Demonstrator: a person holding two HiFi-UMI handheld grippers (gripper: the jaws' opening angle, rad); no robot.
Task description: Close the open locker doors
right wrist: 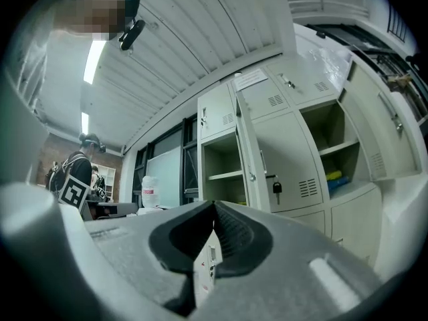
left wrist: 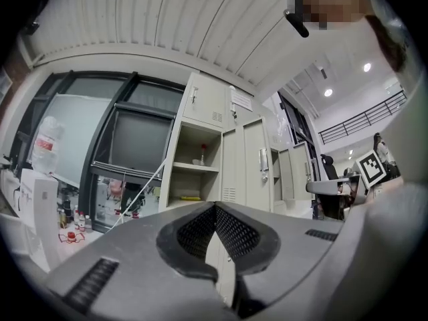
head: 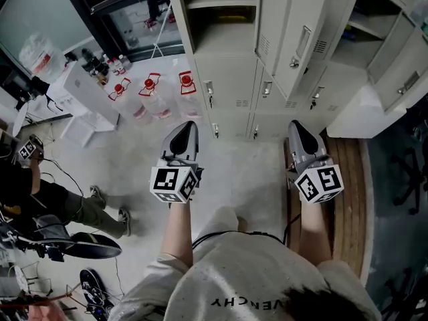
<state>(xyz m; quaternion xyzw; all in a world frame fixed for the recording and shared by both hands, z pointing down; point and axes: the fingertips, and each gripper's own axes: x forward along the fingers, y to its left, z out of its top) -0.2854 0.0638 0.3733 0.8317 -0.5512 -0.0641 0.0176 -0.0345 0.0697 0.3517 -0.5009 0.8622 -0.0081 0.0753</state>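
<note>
A bank of pale grey lockers [head: 234, 79] stands ahead of me. One tall door [head: 294, 39] hangs swung out toward me, with an open shelved compartment [head: 221, 5] to its left. A second door [head: 401, 65] stands open at the far right. In the right gripper view the swung-out door [right wrist: 281, 166] has a key [right wrist: 276, 189] in its lock, between two open compartments [right wrist: 224, 172] [right wrist: 334, 159]. My left gripper [head: 185, 131] [left wrist: 215, 206] and right gripper [head: 296, 127] [right wrist: 215, 204] are both shut and hold nothing. They point level at the lockers and stop short of them.
Water bottles with red caps [head: 152, 92] stand on the floor at the left of the lockers. A person [head: 67, 206] sits at the left with a marker cube. A wooden platform [head: 351, 199] lies under the right-hand lockers.
</note>
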